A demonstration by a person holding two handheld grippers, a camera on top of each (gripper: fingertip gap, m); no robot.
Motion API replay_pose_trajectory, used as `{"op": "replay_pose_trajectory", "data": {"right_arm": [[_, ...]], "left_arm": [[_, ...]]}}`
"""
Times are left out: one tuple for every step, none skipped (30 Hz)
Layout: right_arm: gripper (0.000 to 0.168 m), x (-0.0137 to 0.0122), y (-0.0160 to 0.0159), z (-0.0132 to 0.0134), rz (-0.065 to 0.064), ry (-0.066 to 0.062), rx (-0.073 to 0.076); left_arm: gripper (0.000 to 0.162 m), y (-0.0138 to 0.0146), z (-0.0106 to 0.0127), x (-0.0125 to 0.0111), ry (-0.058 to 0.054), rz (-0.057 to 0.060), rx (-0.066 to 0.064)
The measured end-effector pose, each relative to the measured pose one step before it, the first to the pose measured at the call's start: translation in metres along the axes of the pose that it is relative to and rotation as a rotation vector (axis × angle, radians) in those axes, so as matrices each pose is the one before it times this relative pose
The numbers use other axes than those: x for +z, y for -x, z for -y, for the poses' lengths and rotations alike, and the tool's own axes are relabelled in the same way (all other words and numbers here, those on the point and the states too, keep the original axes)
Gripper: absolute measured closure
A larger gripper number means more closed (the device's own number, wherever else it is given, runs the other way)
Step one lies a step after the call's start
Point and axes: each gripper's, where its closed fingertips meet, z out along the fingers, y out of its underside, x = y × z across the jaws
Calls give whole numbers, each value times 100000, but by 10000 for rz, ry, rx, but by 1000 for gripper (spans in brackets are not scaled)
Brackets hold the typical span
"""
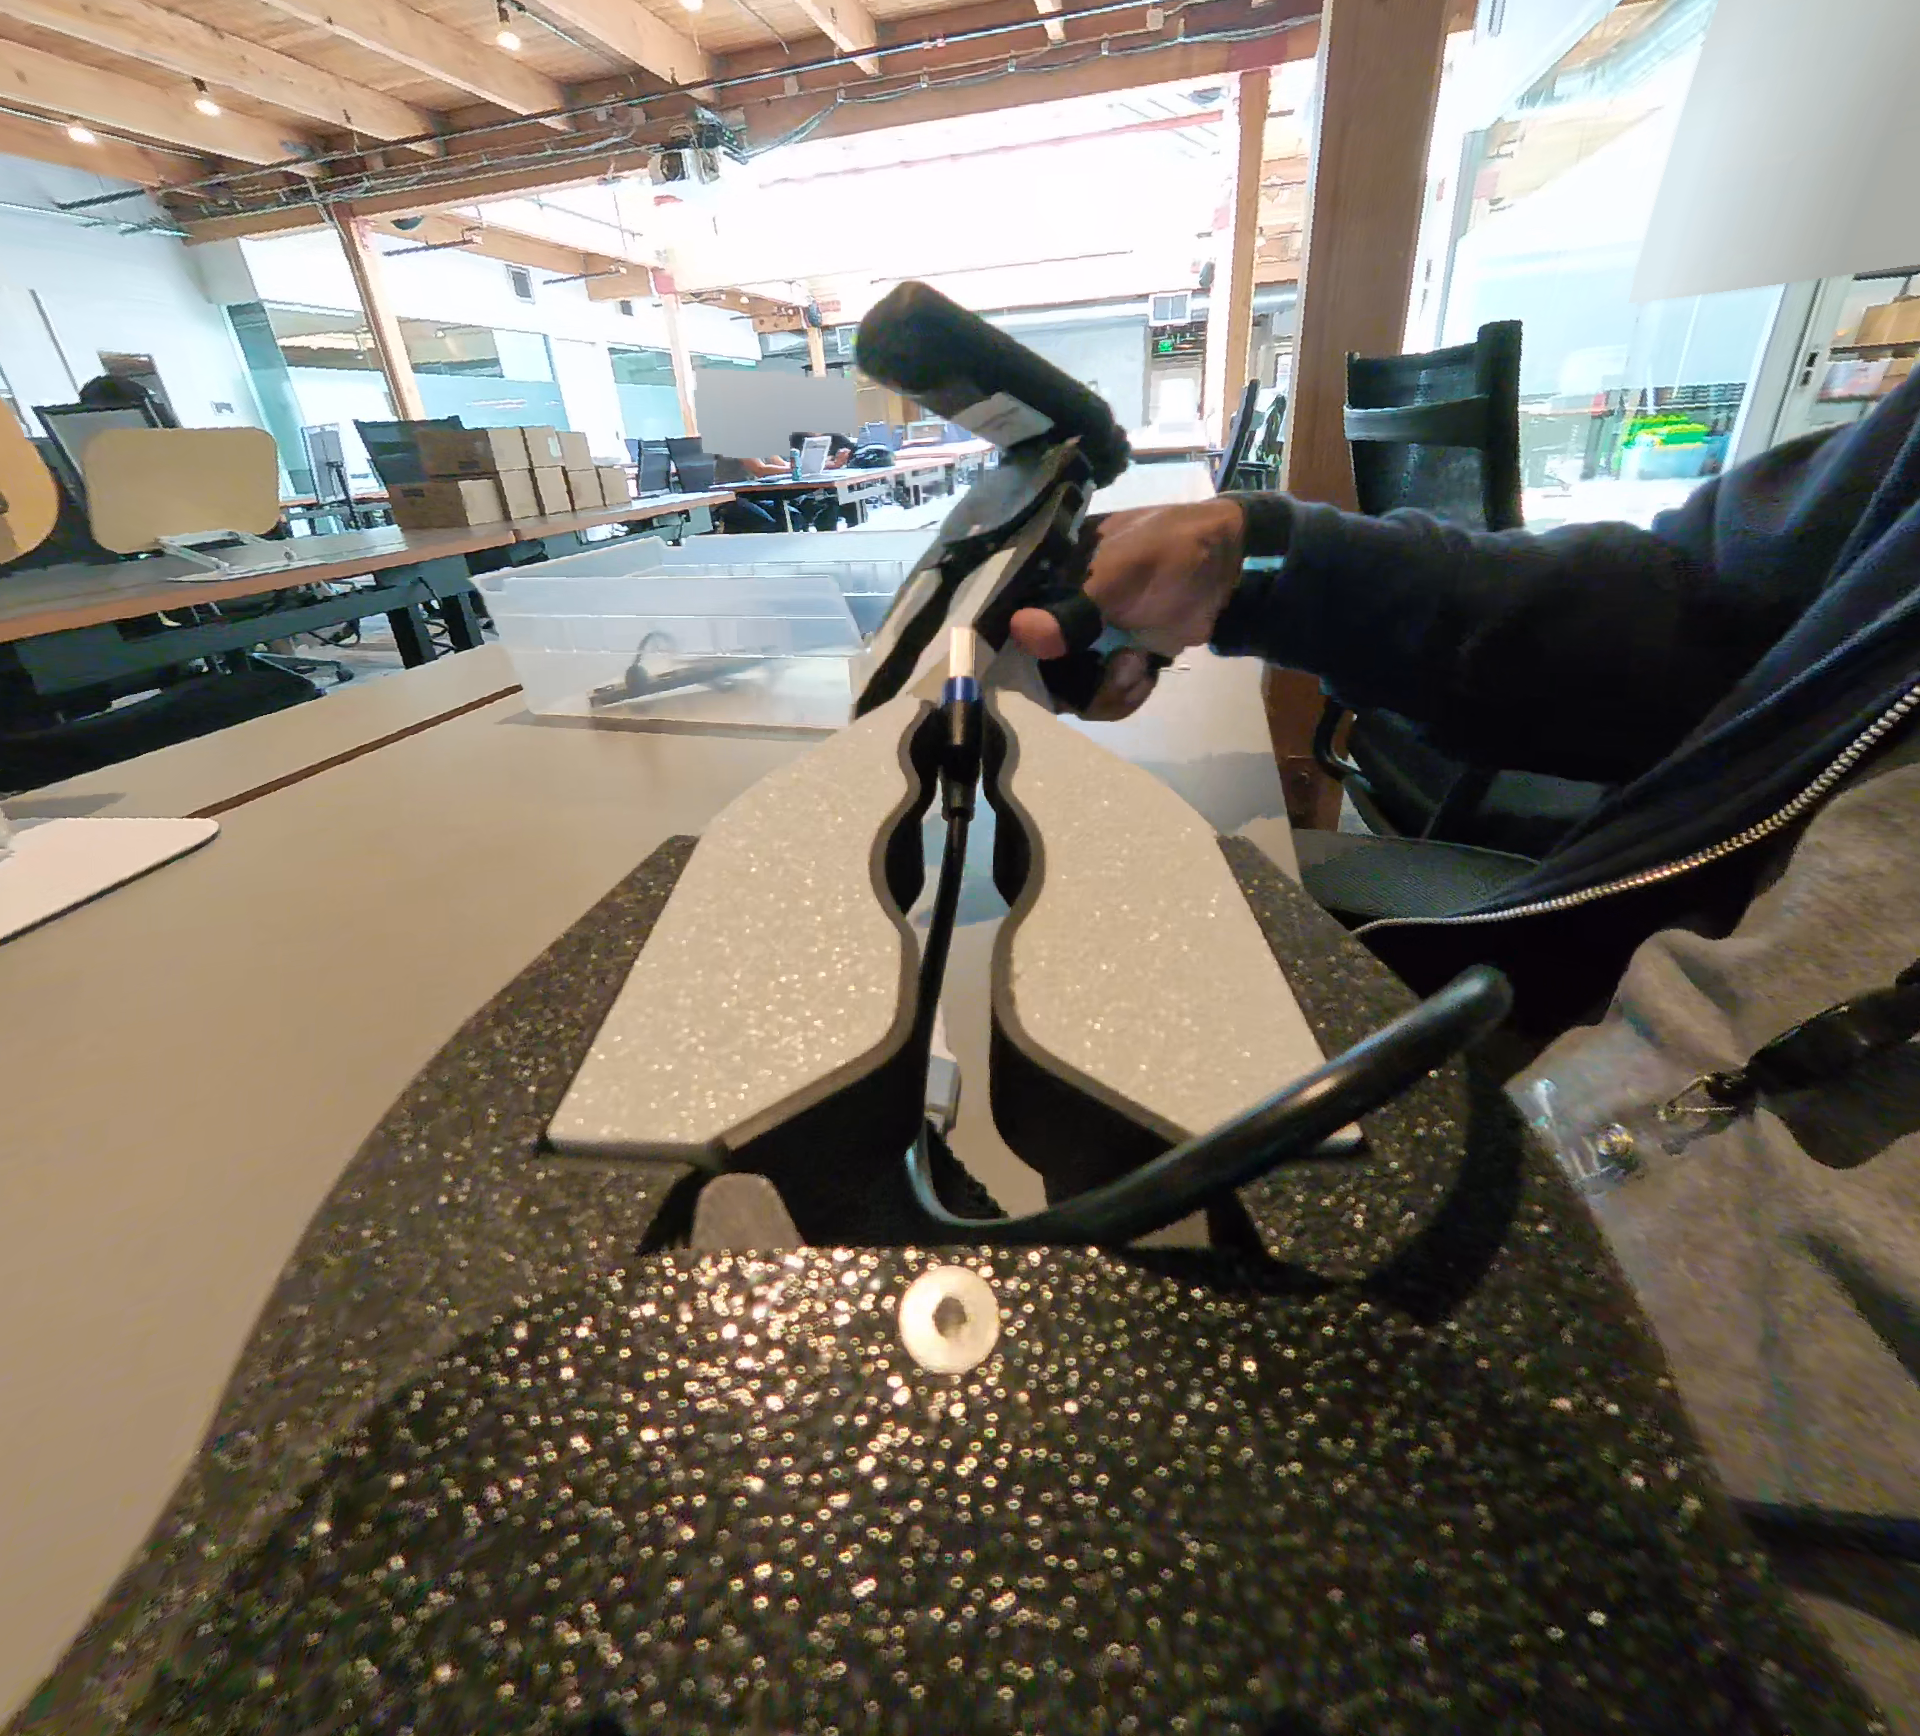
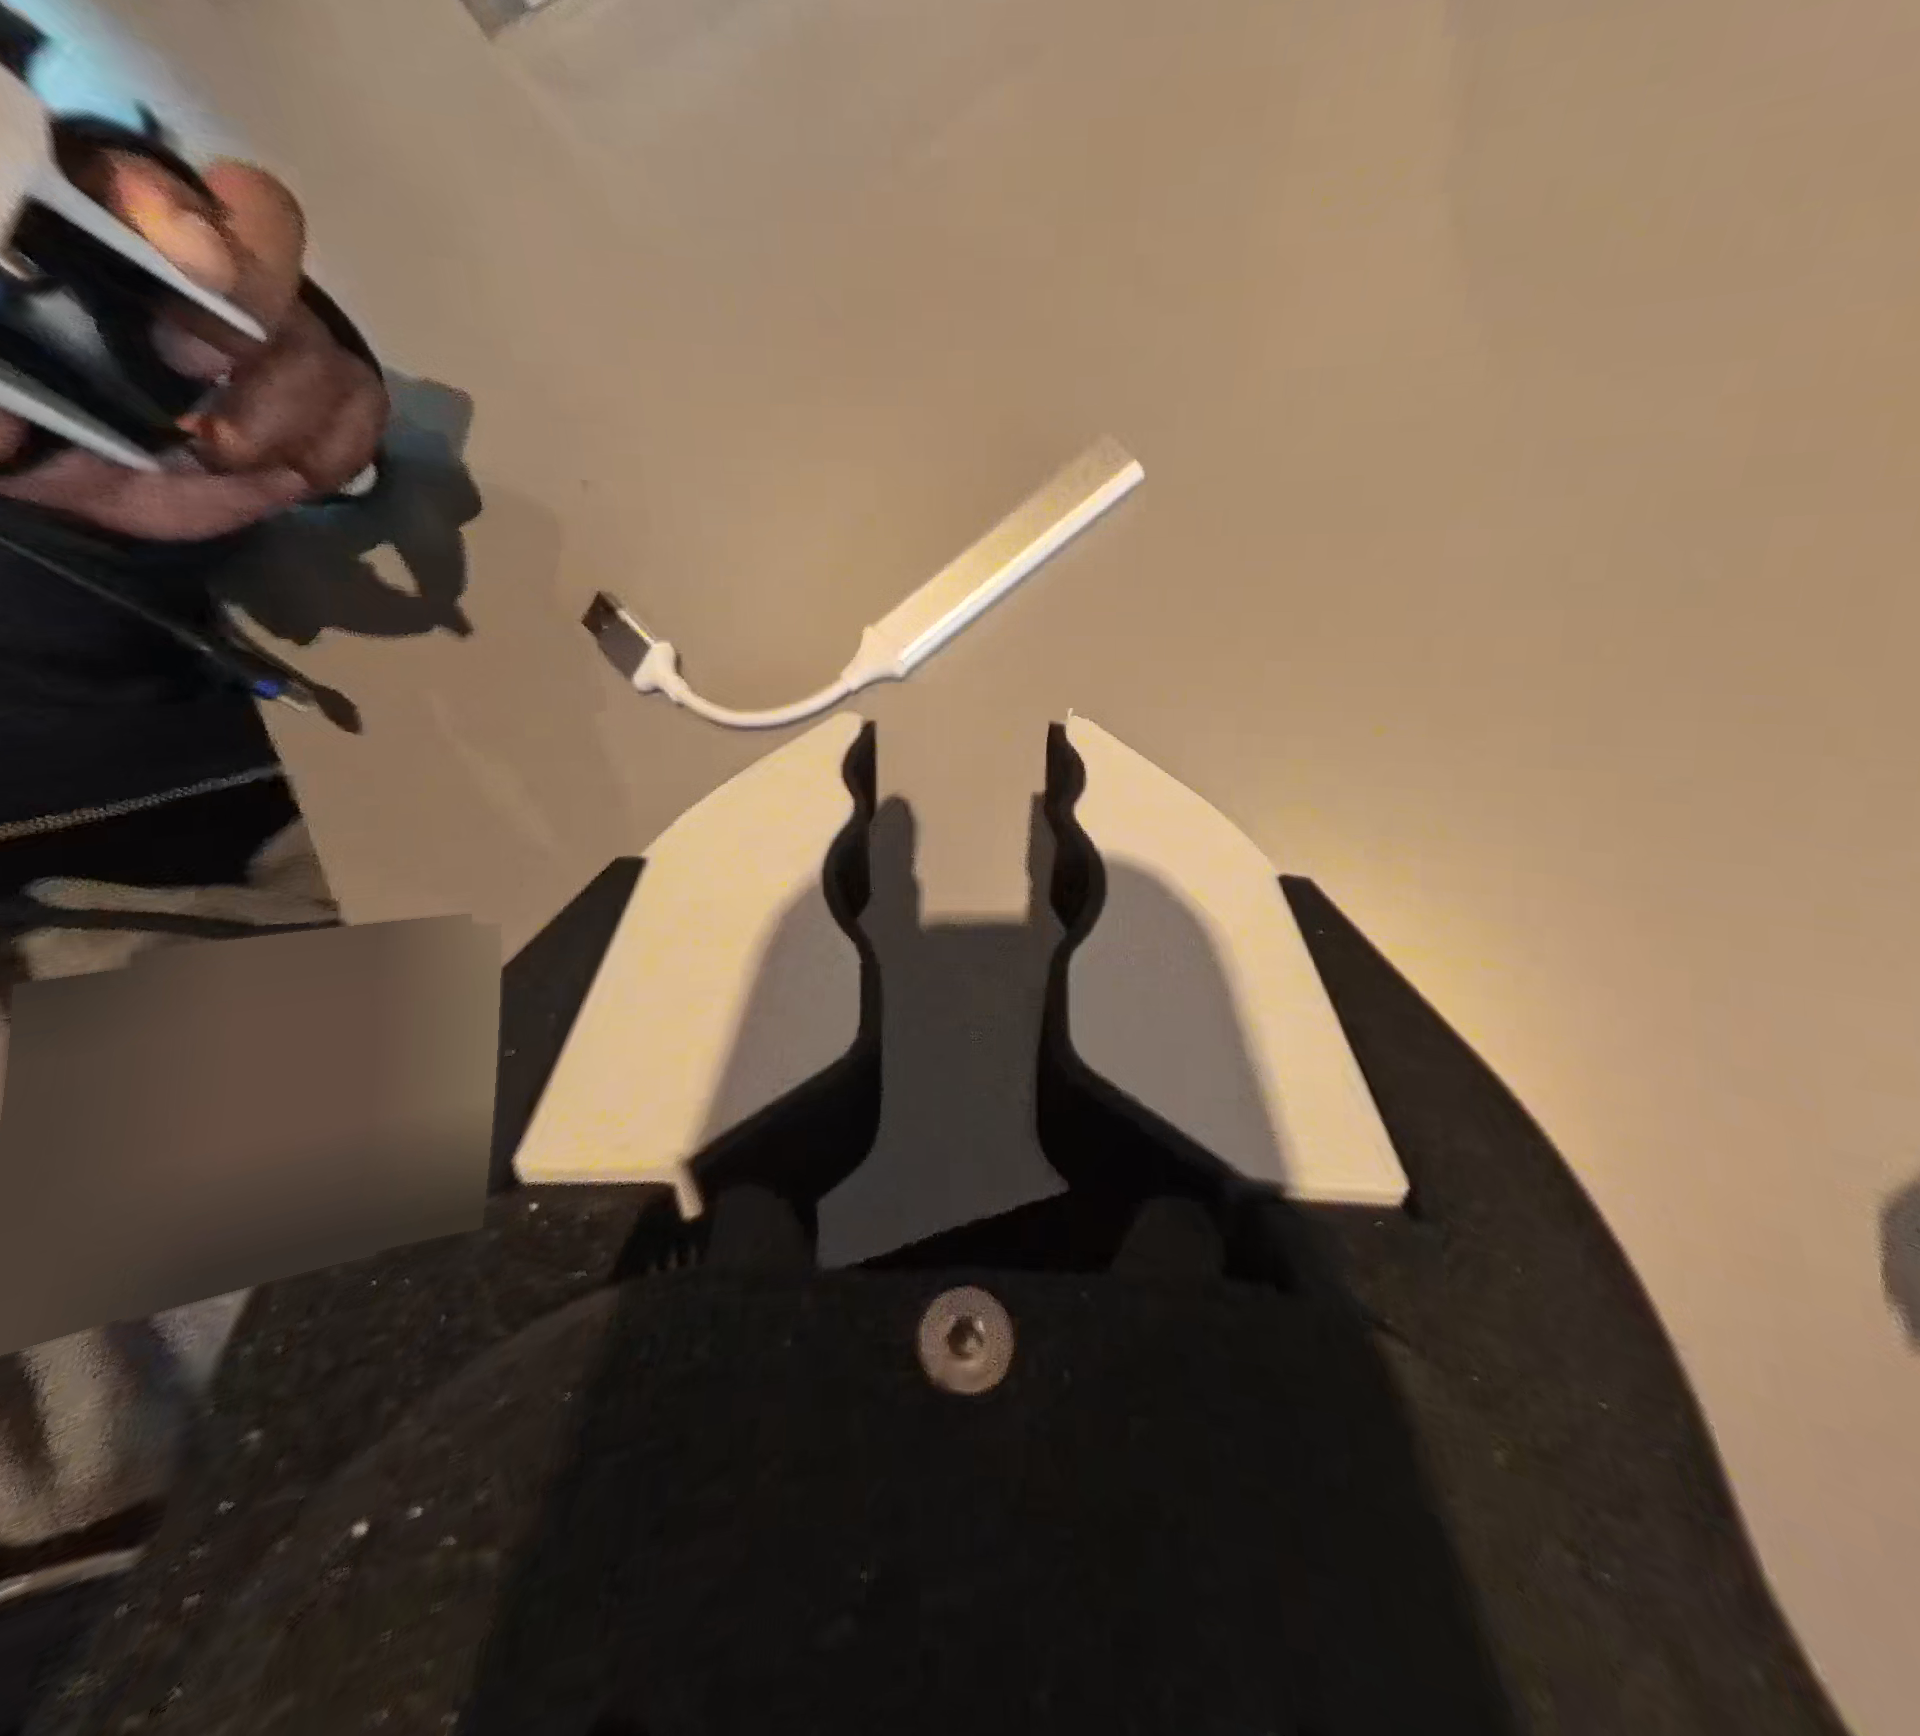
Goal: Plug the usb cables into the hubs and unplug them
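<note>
Overhead, left wrist view: timber-beamed office, grey desk [image 1: 312,907], clear bin [image 1: 665,637]. Left gripper [image 1: 956,730] clamps black USB cable [image 1: 951,855], plug up. Right wrist view: right gripper [image 2: 961,730] parted, empty, above beige tabletop [image 2: 1455,336]; white hub [image 2: 997,564] lying just ahead.

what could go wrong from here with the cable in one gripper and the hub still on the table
1. The left gripper pinches the black cable just behind its plug, and a slack loop hangs to the side; the plug may twist off line.
2. The white hub lies loose on the table, with the open right gripper above it, not holding it; it may slide when pushed.
</note>
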Motion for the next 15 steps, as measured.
{"op": "replay_pose_trajectory", "data": {"right_arm": [[134, 1053, 9, 397, 60, 242, -631], [134, 1007, -101, 404, -24, 211, -1138], [134, 853, -484, 379, -281, 135, -1668], [134, 720, -887, 145, -579, 136, -2049], [134, 579, -859, -152, -586, 143, -1964], [134, 518, -269, -329, -129, 137, -1514], [133, 446, 405, -292, 451, 119, -929], [129, 322, 567, -66, 693, 65, -349], [121, 195, 321, 185, 609, 16, -112], [119, 16, -16, 322, 343, 20, -337], [118, -164, -272, 406, 37, -12, -727], [119, -211, -322, 374, -106, -12, -976], [119, -129, -252, 207, -83, 77, -944], [118, 48, -99, 63, 17, 169, -752], [116, 183, 48, -2, 96, 189, -626]], "left_arm": [[155, 108, -9, -36, 2, 54, -2], [155, 65, -16, -23, 14, 43, 6], [155, 29, -55, -33, 29, 25, 3], [155, 13, -62, -17, 32, 22, 6], [155, 11, -55, -7, 33, 13, 11], [155, 19, -64, 2, 37, 6, 10], [154, 19, -40, 18, 33, 1, 12], [154, 24, -29, 19, 25, -4, 14], [154, 24, -20, 34, 24, -1, 15], [154, 35, -9, 6, 20, 8, 19], [154, 28, -2, -5, 9, 14, 14], [154, 29, 5, -26, -1, 16, 0], [155, 38, 20, -47, -18, 17, -14], [155, 61, 54, -56, -34, 24, -26], [155, 48, 61, -67, -45, 13, -44]]}}
